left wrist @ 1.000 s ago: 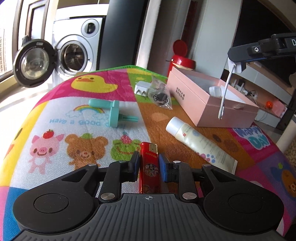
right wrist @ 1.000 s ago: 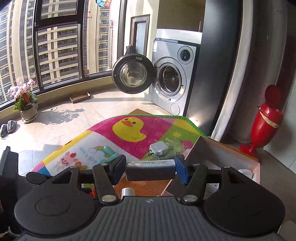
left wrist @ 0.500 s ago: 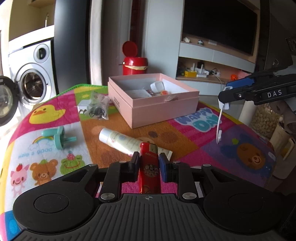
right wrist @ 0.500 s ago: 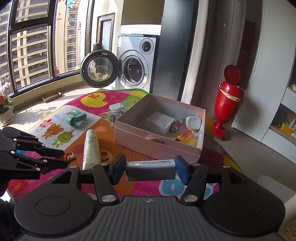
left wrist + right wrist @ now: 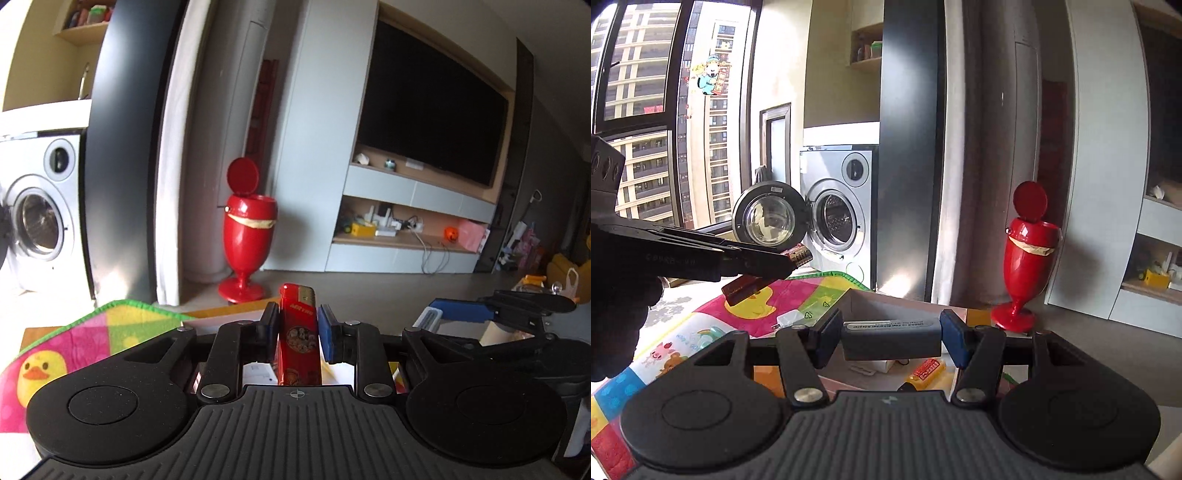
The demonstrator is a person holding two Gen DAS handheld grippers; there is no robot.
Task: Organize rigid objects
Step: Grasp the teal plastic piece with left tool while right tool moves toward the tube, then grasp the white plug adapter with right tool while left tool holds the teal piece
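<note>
Carrying two small rigid items above the box on the play mat (image 5: 798, 295).
Left view: left gripper (image 5: 297, 325) clenched on upright red lighter (image 5: 297, 332); light, slick, gripped mid-body. Right view: right gripper (image 5: 891, 332) clamps grey adapter (image 5: 891, 338) endwise; stiff, light, over pink box (image 5: 882, 301).

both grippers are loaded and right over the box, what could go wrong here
1. The left hand-held gripper pinches the red lighter only at mid-body, so it could pivot or slip and land on the mat instead.
2. The right hand-held gripper holds the grey adapter crosswise by its ends; it may tip on release.
3. Both converge on the pink box and might collide.
</note>
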